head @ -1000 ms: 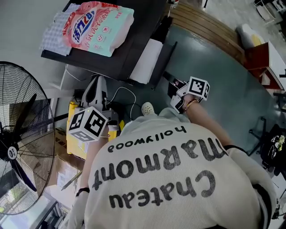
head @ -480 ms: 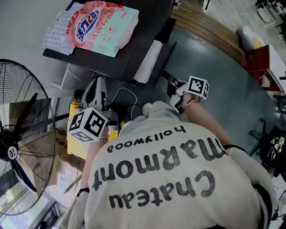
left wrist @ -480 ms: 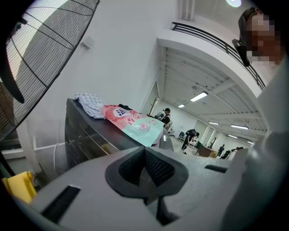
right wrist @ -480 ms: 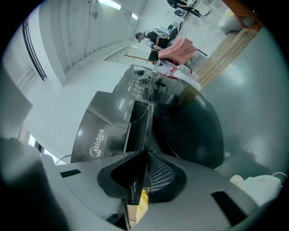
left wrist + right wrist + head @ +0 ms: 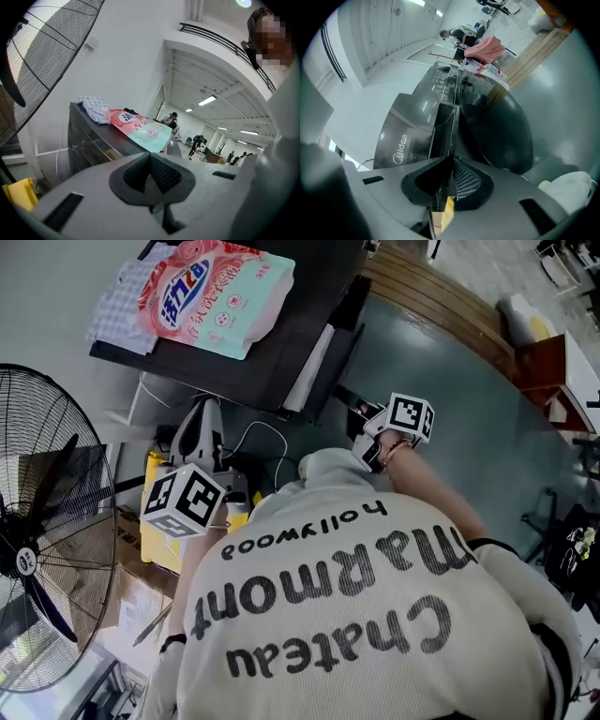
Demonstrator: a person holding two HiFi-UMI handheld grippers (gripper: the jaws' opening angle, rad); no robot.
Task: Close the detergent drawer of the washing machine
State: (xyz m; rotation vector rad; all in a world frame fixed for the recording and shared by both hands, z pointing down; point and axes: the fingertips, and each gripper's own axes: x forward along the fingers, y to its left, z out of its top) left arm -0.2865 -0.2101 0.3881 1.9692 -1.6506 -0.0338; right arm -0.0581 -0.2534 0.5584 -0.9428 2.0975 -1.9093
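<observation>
Dark glossy plastic is sitting between the jaws of the right gripper [image 5: 449,180]. They are narrowly pinching the front edge of the detergent drawer [image 5: 443,126], which is jutting from the washing machine [image 5: 401,136] straight ahead of it. Pushing squarely along the drawer's length, without twisting sideways, is probably what matters, with release only once it is flush. The left gripper [image 5: 150,173] is idling, jaws together and empty.

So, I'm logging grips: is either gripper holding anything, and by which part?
The right gripper clamps the drawer by its front edge; the left gripper is shut and empty.
</observation>
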